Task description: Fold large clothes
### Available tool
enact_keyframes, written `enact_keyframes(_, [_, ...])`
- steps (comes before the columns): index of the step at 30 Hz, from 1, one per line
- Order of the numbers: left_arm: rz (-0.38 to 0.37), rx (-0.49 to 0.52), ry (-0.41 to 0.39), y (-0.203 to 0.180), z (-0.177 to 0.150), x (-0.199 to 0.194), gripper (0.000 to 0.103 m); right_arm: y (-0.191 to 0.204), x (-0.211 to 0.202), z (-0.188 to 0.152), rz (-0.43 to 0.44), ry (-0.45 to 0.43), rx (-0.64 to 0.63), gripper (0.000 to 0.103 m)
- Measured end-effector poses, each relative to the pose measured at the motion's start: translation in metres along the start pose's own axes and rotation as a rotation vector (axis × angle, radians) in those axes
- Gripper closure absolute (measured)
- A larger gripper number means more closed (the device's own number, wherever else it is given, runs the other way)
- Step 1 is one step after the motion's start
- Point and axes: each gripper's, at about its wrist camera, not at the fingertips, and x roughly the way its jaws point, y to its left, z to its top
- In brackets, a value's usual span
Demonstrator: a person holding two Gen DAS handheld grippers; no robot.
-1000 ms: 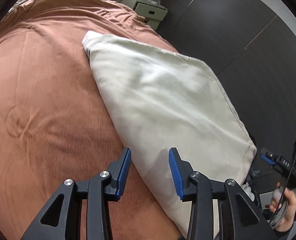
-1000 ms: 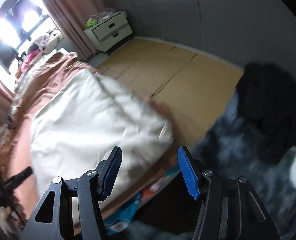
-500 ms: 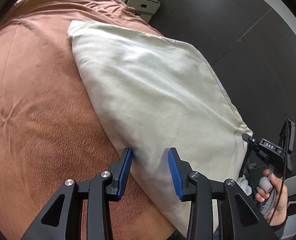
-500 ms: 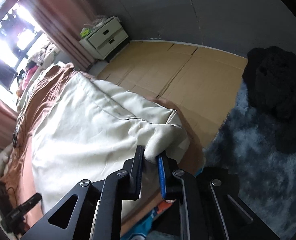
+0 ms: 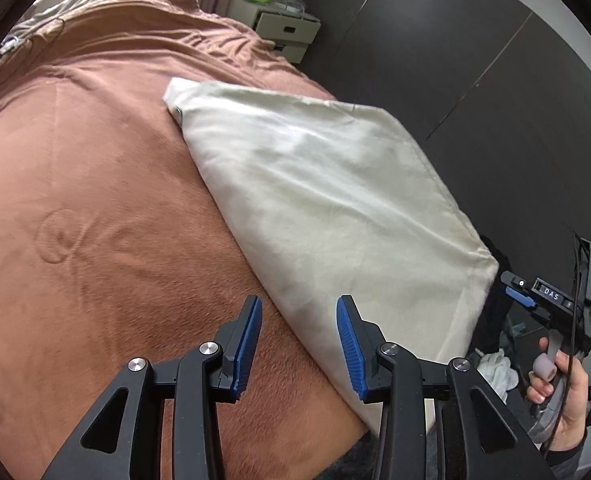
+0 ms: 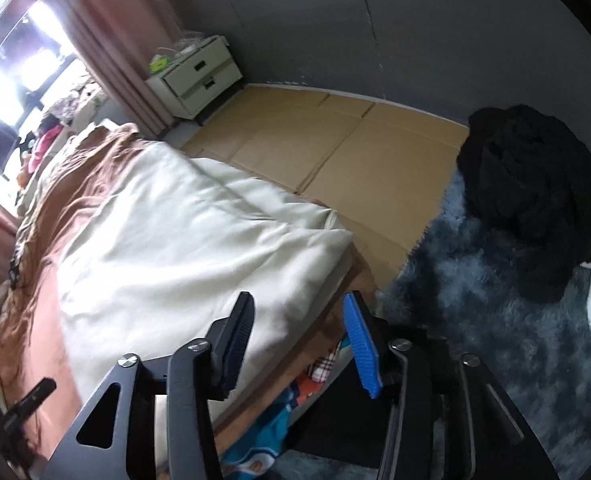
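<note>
cloth: cream folded cloth (image 5: 327, 208) lies flat on the brown bed (image 5: 95, 208)
left gripper (image 5: 298, 344): opening – holds nothing
right gripper (image 6: 297, 340): opening – holds nothing

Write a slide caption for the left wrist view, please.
Open left gripper above the cream folded garment's edge on a brown bedspread.

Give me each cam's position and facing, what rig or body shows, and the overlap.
Left wrist: on left gripper, angled down at brown bedspread and cream garment; person's hand shows, holding the other gripper.
Right wrist: on right gripper, jaws opening and empty, over the bed's edge toward rug.
Shared: garment, bedspread, white nightstand.
</note>
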Motion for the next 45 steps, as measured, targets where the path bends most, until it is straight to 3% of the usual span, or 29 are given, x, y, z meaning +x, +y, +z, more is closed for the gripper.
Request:
enact_keyframes(6, [0.017,0.011,-0.093,0.004,-0.009,-0.061,0.025,0.022,-0.051,-0.017,0.002,-0.052,-0.048,0.027])
enact_keyframes(10, [0.014,0.011,-0.152,0.006,-0.019,-0.103,0.01,0.036,-0.086,-0.031,0.024,-0.092,-0.084,0.008])
enact_keyframes(13, [0.029,-0.001,-0.21,0.009,-0.03,-0.137,0.002,0.048,-0.113,-0.044,0.044,-0.114,-0.113,0.0])
enact_keyframes(29, [0.09,0.052,-0.399,0.014,-0.087,-0.287,0.001,0.087,-0.207,-0.094,0.116,-0.2,-0.208,0.0])
enact_keyframes(45, [0.156,0.031,-0.532,0.026,-0.162,-0.373,0.001,0.131,-0.272,-0.16,0.217,-0.27,-0.339,0.0])
